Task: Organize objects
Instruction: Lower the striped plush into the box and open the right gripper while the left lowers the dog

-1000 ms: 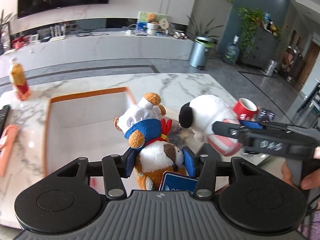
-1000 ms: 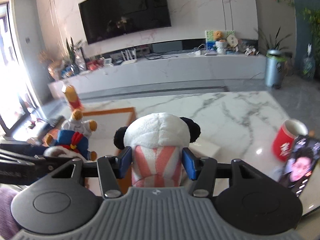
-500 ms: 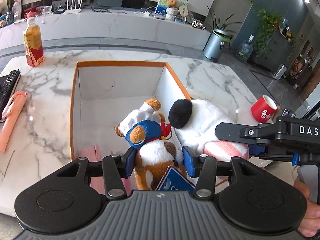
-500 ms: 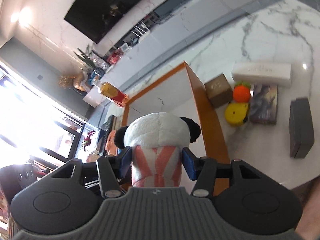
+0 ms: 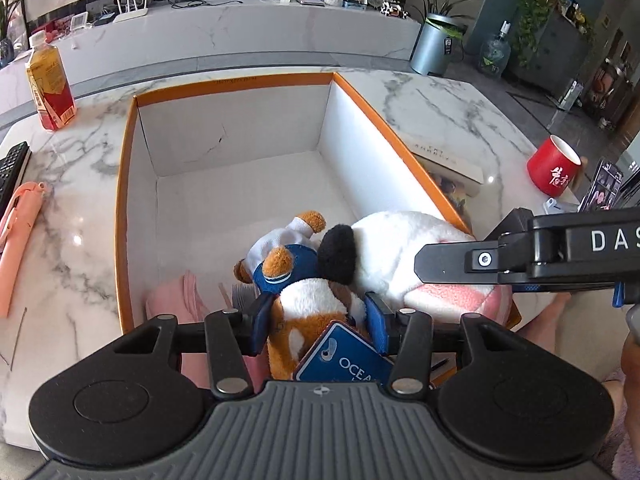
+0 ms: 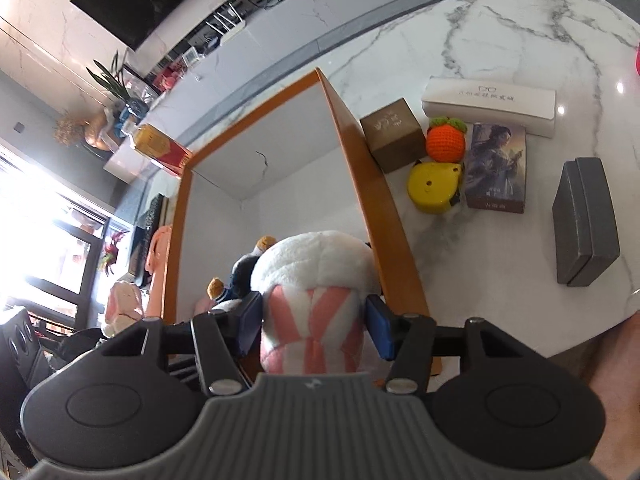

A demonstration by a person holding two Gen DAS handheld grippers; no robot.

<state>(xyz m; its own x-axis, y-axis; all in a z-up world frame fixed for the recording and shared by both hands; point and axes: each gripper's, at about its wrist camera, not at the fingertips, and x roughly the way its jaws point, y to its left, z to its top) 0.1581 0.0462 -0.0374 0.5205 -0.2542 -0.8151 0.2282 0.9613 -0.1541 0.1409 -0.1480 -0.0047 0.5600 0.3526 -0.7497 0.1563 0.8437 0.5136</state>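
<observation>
A white box with an orange rim (image 5: 240,80) stands open on the marble table. My left gripper (image 5: 316,320) is shut on a brown-and-white plush dog (image 5: 308,300) in a blue sailor suit, low inside the box's near end, a blue tag hanging from it. My right gripper (image 6: 314,320) is shut on a white panda plush (image 6: 316,264) with a pink-striped body, just inside the box's right wall (image 6: 376,200). In the left wrist view the panda (image 5: 400,240) lies against the dog. A pink soft item (image 5: 172,300) lies on the box floor to the left.
Right of the box lie a brown cube box (image 6: 394,140), an orange crochet fruit (image 6: 446,142), a yellow tape measure (image 6: 434,186), a picture book (image 6: 496,168), a white glasses case (image 6: 488,106) and a grey case (image 6: 586,220). A drink bottle (image 5: 48,80) and red mug (image 5: 554,164) stand farther off.
Both grippers have sunk with their plush toys from above the table into the near right part of the box. The right gripper has rolled and tipped downward.
</observation>
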